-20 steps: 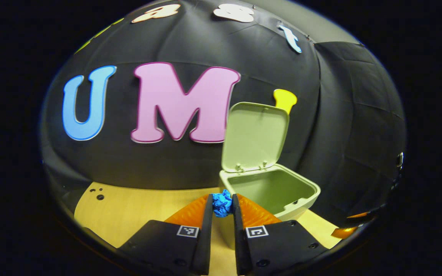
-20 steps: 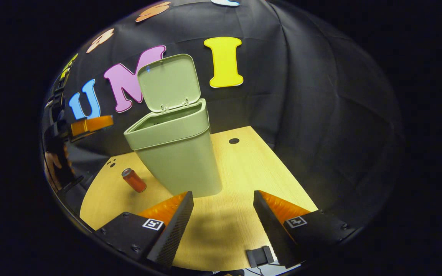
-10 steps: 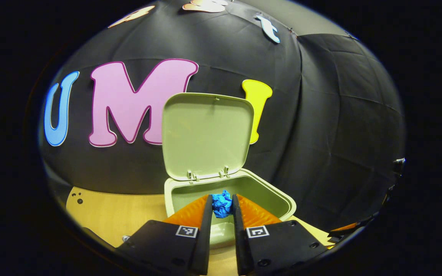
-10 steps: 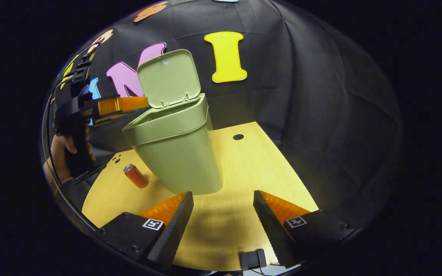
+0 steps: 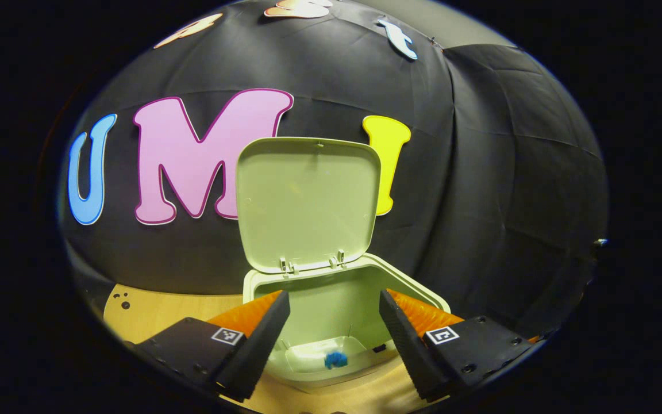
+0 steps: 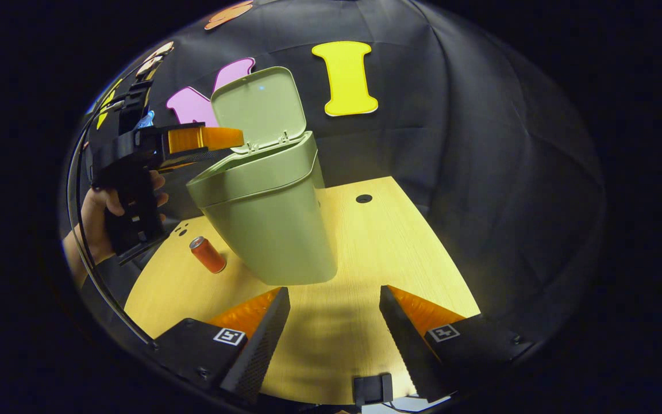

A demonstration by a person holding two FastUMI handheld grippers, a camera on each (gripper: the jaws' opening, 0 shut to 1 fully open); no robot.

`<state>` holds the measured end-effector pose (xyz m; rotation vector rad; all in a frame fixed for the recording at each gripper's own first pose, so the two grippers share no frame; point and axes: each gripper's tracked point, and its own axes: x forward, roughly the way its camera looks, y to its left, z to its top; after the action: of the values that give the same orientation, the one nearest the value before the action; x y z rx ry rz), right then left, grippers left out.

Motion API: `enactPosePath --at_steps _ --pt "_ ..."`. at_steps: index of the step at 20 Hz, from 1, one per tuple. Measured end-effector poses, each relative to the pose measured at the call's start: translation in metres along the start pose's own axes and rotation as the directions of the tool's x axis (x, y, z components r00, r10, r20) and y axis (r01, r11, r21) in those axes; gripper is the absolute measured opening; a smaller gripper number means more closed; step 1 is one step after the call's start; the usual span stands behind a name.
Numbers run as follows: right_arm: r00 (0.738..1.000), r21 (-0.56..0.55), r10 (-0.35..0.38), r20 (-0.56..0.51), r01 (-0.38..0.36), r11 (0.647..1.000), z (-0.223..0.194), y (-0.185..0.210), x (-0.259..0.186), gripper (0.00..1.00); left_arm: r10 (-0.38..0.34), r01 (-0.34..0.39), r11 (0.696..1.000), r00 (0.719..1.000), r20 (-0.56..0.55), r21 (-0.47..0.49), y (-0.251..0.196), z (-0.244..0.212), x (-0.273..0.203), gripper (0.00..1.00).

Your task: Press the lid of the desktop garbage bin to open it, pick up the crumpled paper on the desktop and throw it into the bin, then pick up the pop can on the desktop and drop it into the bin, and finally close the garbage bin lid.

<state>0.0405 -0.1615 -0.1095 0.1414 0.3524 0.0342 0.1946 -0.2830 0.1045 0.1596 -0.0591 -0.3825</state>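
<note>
Pale green garbage bin (image 6: pixel 268 230), blue crumpled paper (image 5: pixel 335 360), orange-red pop can (image 6: pixel 208 255), light wood-grain desktop (image 6: pixel 388 247).

Matt plastic bin (image 6: pixel 273 230); wood-grain desktop (image 6: pixel 388 241) (smooth); crumpled paper (image 5: pixel 335 360).

Pale wooden desktop (image 6: pixel 377 241) with one round hole (image 6: pixel 364 198), perhaps more small holes (image 5: pixel 123 300) at its far-left edge.

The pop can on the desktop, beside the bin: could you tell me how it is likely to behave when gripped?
The pop can lies tipped on the wooden desktop, so a nudge would probably roll it. Its smooth round wall may slip between the fingers. It is probably light, and may dent under a hard squeeze.
</note>
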Motion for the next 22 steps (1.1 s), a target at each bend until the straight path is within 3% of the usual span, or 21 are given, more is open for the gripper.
enactPosePath --at_steps 5,9,17,22 --pt "1.000 -0.010 0.012 0.004 -0.012 1.000 0.000 0.011 0.005 0.99 0.086 -0.086 0.996 0.996 0.039 -0.008 0.036 0.003 -0.051 0.96" --pt "1.000 -0.040 0.028 -0.004 -0.028 0.999 -0.006 0.033 0.001 0.99 0.186 -0.185 0.982 0.982 0.028 -0.034 0.084 -0.019 -0.112 0.96" --pt "0.999 -0.103 0.020 0.039 -0.016 0.995 -0.009 0.095 -0.019 0.99 0.379 -0.381 0.914 0.925 -0.037 -0.138 0.192 -0.077 -0.275 0.97" --pt "0.995 -0.133 0.036 0.094 -0.023 0.991 -0.005 0.143 -0.024 0.99 0.431 -0.436 0.884 0.900 -0.065 -0.167 0.235 -0.115 -0.352 0.96"
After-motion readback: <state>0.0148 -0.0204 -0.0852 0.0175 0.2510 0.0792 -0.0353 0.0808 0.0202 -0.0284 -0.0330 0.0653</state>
